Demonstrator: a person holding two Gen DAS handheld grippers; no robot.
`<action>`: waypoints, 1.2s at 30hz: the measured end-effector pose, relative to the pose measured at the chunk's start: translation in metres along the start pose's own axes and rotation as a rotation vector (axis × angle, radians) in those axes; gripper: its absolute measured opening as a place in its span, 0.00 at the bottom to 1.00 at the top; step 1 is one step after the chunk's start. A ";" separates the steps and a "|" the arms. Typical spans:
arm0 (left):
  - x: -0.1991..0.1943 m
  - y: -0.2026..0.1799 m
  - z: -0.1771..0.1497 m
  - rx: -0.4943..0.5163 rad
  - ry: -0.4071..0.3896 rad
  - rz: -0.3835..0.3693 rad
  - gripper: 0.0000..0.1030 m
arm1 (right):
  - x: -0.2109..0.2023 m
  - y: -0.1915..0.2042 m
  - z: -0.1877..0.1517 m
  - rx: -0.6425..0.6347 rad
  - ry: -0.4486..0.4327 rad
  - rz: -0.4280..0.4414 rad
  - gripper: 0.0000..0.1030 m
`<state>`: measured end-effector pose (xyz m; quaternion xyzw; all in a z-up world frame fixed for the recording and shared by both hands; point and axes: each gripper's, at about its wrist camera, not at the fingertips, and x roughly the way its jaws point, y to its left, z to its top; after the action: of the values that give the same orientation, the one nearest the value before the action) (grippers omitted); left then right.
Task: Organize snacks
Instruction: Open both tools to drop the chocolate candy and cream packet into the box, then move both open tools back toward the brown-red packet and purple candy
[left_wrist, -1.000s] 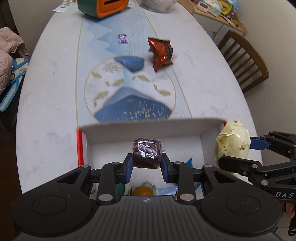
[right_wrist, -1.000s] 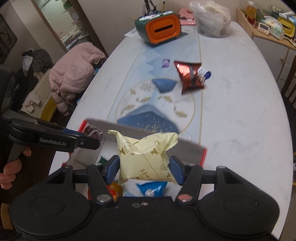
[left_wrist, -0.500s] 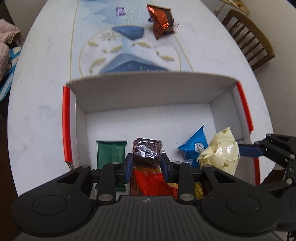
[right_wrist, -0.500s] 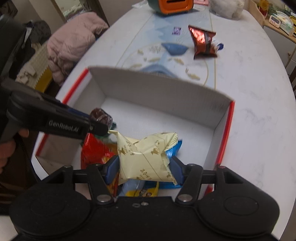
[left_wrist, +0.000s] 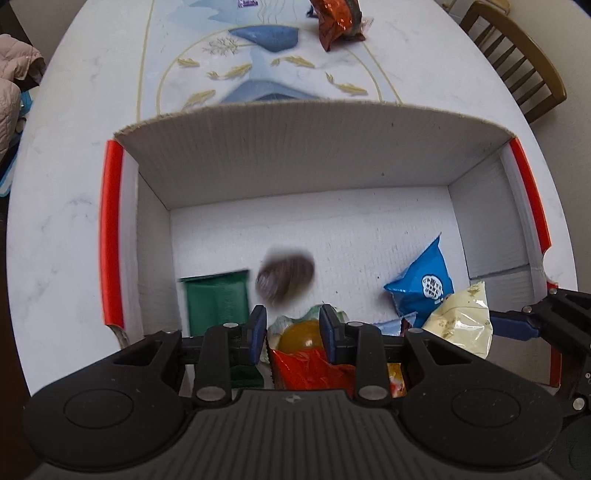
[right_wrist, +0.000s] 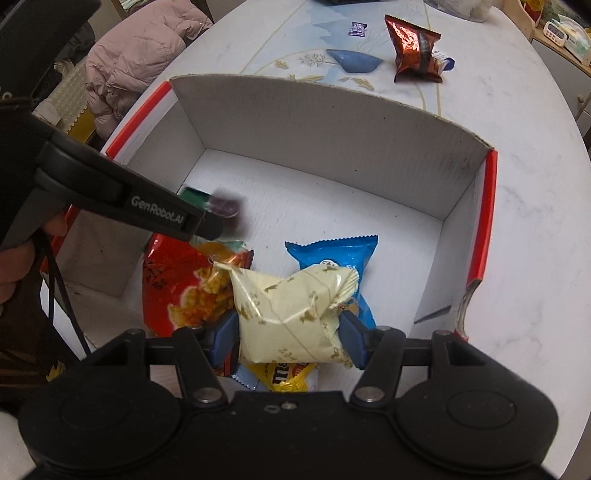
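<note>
Here, over the open white cardboard box with red edges (left_wrist: 110, 236): left hand-held gripper (left_wrist: 293, 334) parted, blue pads (left_wrist: 258, 332) gripping nothing; small dark brown wrapped sweet (left_wrist: 286, 275) blurred just beyond the tips, above the box floor beside a flat green packet (left_wrist: 216, 297). Right hand-held gripper (right_wrist: 290, 334) clamped on a pale yellow crinkled wrapper with gold print (right_wrist: 291, 314), above a blue pouch (right_wrist: 332, 251) and a red snack bag (right_wrist: 177, 280) inside the box. Far off on the marbled tabletop (right_wrist: 517, 166): a copper-red foil packet (right_wrist: 415, 48), outside the box.
</note>
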<state>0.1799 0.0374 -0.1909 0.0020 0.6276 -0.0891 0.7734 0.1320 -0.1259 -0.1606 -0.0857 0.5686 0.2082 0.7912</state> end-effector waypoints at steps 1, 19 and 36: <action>0.001 -0.001 -0.001 0.002 0.003 0.000 0.29 | 0.001 0.000 0.000 0.005 0.001 0.003 0.57; -0.009 0.009 -0.006 -0.044 -0.012 -0.019 0.30 | -0.007 -0.006 -0.003 0.054 -0.026 0.053 0.60; -0.071 -0.001 -0.013 -0.016 -0.163 -0.074 0.43 | -0.057 -0.019 0.004 0.101 -0.172 0.062 0.83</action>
<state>0.1531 0.0475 -0.1246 -0.0348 0.5629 -0.1124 0.8181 0.1290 -0.1548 -0.1080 -0.0099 0.5107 0.2104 0.8336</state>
